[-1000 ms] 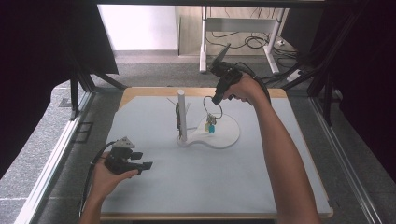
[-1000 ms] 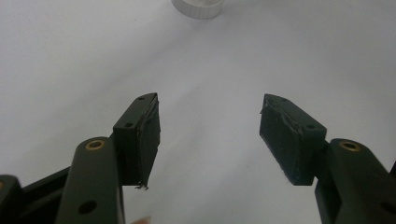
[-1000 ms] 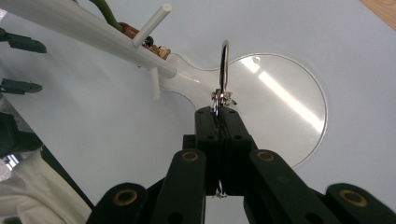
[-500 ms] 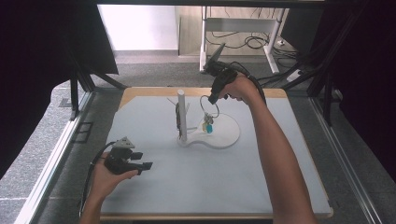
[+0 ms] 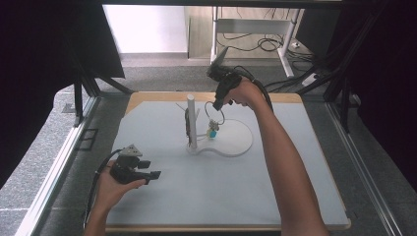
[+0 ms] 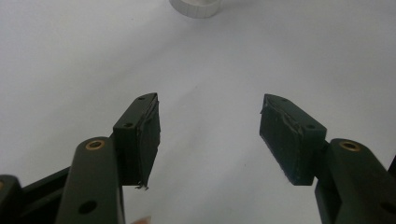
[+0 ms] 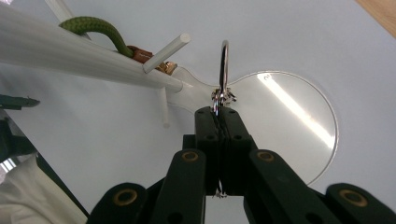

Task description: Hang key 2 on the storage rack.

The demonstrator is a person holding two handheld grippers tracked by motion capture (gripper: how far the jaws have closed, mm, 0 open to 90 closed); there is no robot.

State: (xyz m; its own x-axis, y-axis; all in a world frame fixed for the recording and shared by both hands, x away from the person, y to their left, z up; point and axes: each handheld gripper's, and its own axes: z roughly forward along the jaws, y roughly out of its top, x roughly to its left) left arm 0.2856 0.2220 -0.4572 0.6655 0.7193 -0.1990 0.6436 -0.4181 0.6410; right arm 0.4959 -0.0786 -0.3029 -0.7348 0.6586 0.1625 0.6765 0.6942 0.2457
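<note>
Keyring (image 7: 224,65) metal shows between your right gripper's (image 7: 219,112) pads, which are pressed together on the ring's lower edge, so the loop stands up edge-on beyond the fingertips. From the high view, that keyring (image 5: 215,112) hangs in the air below the gripper (image 5: 218,104), with a small bunch of charms (image 5: 212,131), one of them blue, dangling under it, just to the right of the white stand's post (image 5: 191,120).

You hold the ring close beside the stand (image 7: 93,58), level with a short white peg (image 7: 166,52) that juts from the post; ring and peg are near each other but apart. A green cord (image 7: 98,29) with a brown end lies looped over the post on the far side of that peg, and in the high view a dark strap (image 5: 187,123) hangs down along the post. The stand's round clear base (image 7: 299,121) lies flat on the pale mat (image 5: 275,187) beneath the ring.

Your left gripper (image 5: 147,174) rests low at the near left of the mat, well apart from the stand. Its jaws stand wide with nothing between the pads (image 6: 148,140), only bare mat (image 6: 210,121) ahead of them, and the rim of a white round thing (image 6: 194,6) sits at the top edge of that view.
</note>
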